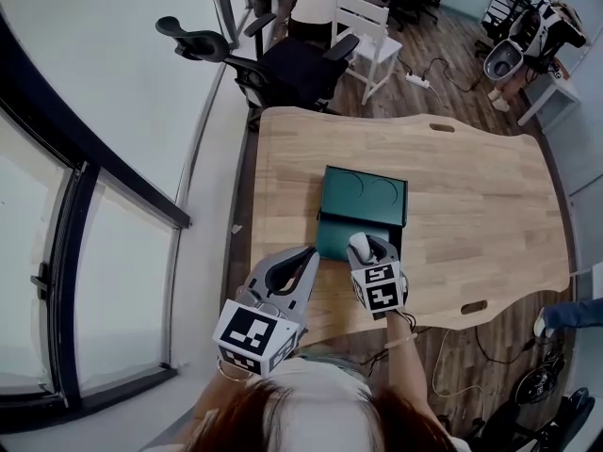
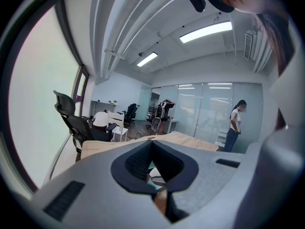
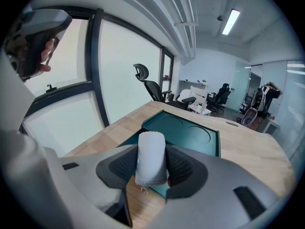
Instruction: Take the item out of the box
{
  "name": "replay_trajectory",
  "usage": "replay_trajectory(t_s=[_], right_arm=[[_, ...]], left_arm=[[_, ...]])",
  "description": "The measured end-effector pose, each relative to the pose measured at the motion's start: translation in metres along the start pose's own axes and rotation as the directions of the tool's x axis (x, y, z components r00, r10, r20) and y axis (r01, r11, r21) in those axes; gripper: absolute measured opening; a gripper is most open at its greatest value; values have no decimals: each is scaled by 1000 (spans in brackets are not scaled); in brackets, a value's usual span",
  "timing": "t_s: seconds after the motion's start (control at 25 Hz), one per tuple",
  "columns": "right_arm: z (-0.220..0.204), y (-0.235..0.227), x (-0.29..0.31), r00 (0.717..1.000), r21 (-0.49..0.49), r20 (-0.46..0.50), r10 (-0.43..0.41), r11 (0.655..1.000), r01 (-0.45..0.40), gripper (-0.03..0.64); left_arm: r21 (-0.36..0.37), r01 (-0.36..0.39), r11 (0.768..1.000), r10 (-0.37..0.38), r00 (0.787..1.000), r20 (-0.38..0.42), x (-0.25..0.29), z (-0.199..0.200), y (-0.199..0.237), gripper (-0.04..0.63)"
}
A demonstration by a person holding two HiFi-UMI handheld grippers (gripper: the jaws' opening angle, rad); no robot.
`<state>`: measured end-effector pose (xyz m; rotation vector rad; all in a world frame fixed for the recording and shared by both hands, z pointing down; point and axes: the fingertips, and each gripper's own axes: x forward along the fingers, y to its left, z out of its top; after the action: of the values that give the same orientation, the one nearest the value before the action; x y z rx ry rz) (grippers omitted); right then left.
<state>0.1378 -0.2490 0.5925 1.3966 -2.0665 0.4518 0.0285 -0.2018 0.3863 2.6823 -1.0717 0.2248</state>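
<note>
1. A dark teal rectangular box (image 1: pixel 366 196) lies open on the wooden counter (image 1: pixel 471 205), ahead of both grippers' fingers; its lid shows two round recesses.
2. The right gripper (image 3: pixel 151 149) has its fingers (image 3: pixel 183 168) clamped on an upright white cloth-like cylinder (image 3: pixel 151 156), above the box's near edge.
3. The left gripper (image 2: pixel 151 144) has its fingers pressed together and empty.

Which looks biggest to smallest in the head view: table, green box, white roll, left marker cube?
1. table
2. green box
3. left marker cube, not far behind the box; it is nearer the camera, so its place is unsure
4. white roll, clearly smallest
</note>
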Motion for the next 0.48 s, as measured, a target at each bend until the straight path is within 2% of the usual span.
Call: replay_trajectory(t_s=[0.48], right_arm=[[36,14,-62,983,85,173,-55,996,41,195]], left_arm=[[16,23,1000,-23,999,37,-30,4,-19,6]])
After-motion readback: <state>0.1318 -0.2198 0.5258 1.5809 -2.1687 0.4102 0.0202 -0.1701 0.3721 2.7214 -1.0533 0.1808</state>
